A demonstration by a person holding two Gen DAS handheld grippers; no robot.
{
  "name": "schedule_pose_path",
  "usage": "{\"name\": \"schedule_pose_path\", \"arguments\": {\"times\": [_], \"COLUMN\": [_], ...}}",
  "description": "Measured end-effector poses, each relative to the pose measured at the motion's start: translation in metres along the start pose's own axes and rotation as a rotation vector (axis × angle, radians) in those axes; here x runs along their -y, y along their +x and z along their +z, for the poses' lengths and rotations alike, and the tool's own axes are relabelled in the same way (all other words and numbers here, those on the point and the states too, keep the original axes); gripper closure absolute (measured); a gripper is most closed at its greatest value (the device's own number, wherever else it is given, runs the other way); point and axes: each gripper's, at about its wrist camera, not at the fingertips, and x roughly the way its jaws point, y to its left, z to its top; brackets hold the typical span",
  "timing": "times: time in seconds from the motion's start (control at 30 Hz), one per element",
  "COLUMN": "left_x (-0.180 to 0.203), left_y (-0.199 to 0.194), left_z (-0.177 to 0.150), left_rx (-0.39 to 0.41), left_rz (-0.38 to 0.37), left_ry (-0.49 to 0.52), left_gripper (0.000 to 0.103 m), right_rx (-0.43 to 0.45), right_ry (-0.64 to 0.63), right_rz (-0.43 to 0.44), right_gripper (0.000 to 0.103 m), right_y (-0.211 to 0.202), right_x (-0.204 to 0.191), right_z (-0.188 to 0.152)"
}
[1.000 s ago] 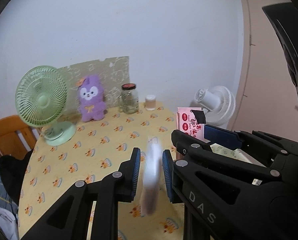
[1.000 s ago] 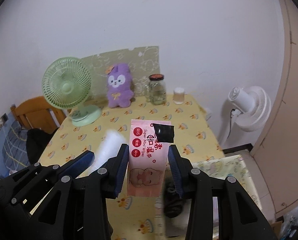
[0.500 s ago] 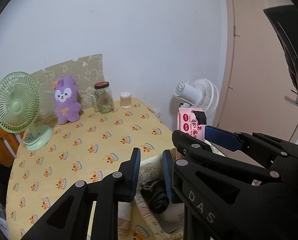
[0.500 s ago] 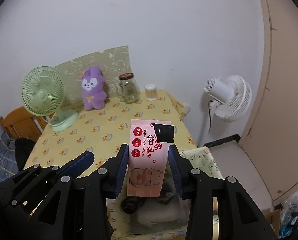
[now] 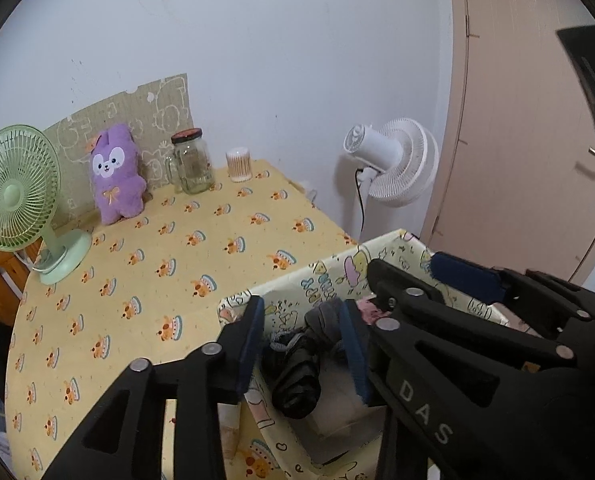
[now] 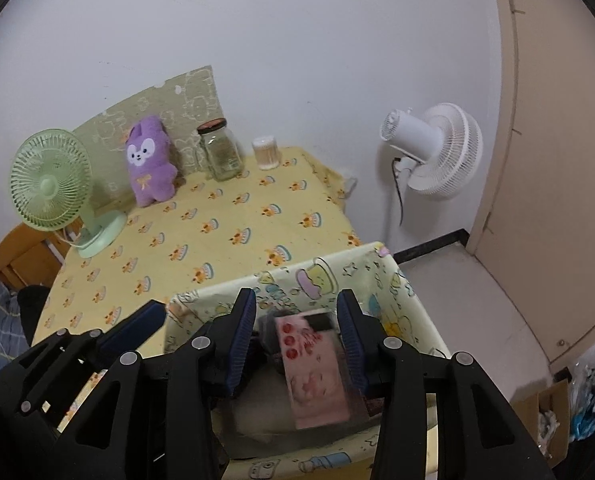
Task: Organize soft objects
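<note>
A yellow patterned fabric bin [image 5: 329,276] [image 6: 297,276] stands at the table's near right corner. Inside lie dark rolled socks [image 5: 297,376], a white folded item [image 5: 337,404] and a pink wet-wipes pack [image 6: 317,372]. My left gripper [image 5: 303,344] is open and empty above the bin, over the socks. My right gripper [image 6: 297,340] is open above the bin; the blurred wipes pack lies loose below its jaws, apart from both pads. A purple plush rabbit [image 5: 115,172] [image 6: 149,164] leans against the back wall.
A green desk fan [image 5: 17,196] [image 6: 57,192] stands at the back left. A glass jar [image 5: 191,166] [image 6: 221,154] and a small cotton-swab tub [image 5: 239,165] [image 6: 266,153] stand at the back. A white floor fan [image 6: 437,152] and a door are to the right.
My left gripper released the white item into the bin one second ago. My right gripper has just opened and the wipes pack has dropped into the bin. Both grippers moved right, over the bin.
</note>
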Motion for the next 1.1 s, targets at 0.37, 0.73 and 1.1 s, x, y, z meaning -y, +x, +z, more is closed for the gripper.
{"name": "schedule_pose_path", "arguments": {"times": [0.37, 0.73, 1.1], "left_x": [-0.015, -0.053, -0.102], "left_y": [-0.006, -0.027, -0.048], "left_z": [-0.008, -0.024, -0.044], "left_rx": [-0.006, 0.018, 0.014], "left_rz": [0.007, 0.068, 0.121], "left_ry": [-0.010, -0.056, -0.099], "left_gripper": [0.045, 0.037, 0.037], "right_rx": [-0.039, 0.023, 0.047], "right_ry": [0.011, -0.075, -0.070], "right_rz": [-0.040, -0.057, -0.039], "right_gripper": [0.020, 0.020, 0.019], "right_y": [0.002, -0.013, -0.017], "right_x": [-0.004, -0.052, -0.107], "right_z": [-0.008, -0.021, -0.035]}}
